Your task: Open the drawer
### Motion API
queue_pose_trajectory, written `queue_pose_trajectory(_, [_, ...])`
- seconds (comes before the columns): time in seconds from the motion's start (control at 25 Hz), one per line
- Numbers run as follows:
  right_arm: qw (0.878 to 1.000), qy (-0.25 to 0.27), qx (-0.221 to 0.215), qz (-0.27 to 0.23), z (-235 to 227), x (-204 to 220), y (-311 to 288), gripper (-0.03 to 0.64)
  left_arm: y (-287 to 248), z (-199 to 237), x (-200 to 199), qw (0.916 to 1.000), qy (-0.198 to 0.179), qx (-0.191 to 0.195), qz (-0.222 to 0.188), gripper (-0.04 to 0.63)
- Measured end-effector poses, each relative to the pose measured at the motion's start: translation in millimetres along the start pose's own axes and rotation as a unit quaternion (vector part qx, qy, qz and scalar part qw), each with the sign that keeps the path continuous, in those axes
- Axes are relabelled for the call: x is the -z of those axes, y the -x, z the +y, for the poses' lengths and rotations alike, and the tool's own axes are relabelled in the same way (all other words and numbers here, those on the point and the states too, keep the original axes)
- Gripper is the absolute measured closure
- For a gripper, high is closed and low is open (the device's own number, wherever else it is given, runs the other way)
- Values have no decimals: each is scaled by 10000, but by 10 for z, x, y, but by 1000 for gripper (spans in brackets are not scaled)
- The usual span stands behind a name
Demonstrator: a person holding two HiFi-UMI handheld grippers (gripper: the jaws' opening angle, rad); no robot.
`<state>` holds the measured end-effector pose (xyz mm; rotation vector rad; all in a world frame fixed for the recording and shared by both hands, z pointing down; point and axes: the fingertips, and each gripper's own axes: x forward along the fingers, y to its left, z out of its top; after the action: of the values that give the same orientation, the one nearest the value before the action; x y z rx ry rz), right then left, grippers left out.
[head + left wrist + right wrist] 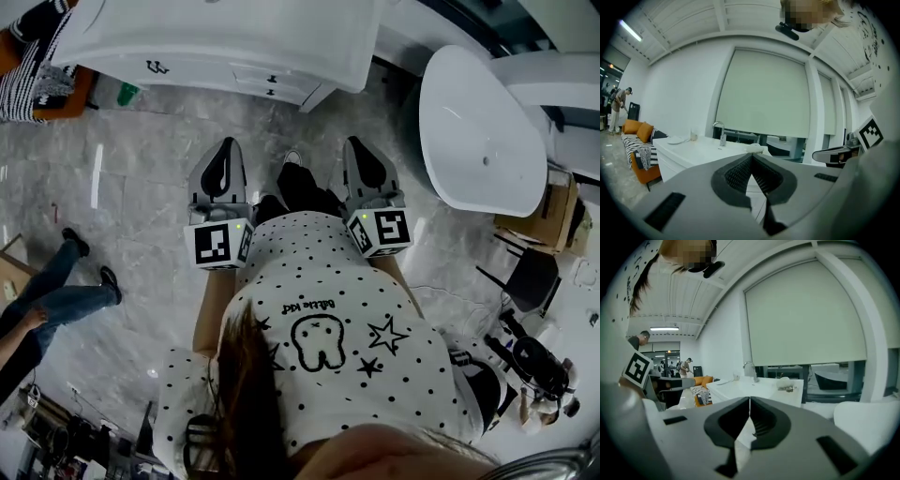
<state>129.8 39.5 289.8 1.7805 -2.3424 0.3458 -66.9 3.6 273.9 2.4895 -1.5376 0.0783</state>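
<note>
A white vanity cabinet stands ahead of me, at the top of the head view. Its front holds drawers with small black handles. Both grippers are held out at waist height and point toward it, some way short of its front. My left gripper is shut, its ribbed pads meeting with nothing between them. My right gripper is also shut and empty. Both gripper views show the cabinet's top with a tap beyond the jaws.
A white freestanding bathtub stands to the right of the cabinet. An orange sofa with striped cushions is at the far left. A person in jeans stands on the marble floor at left. A black chair is at right.
</note>
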Motion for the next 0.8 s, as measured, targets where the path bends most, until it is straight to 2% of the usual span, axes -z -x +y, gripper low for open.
queue_pose_trajectory(0.32, [9998, 93, -100, 175, -467, -103, -453, 601, -544, 105, -55, 9992, 181, -351, -71, 591])
queue_pose_trajectory(0.56, [9998, 42, -24, 196, -530, -129, -624, 601, -737, 212, -44, 9994, 80, -323, 107, 591])
queue_pose_trajectory(0.8, [9997, -32, 170, 180, -563, -255, -770, 601, -932, 273, -131, 9997, 21, -82, 212, 591])
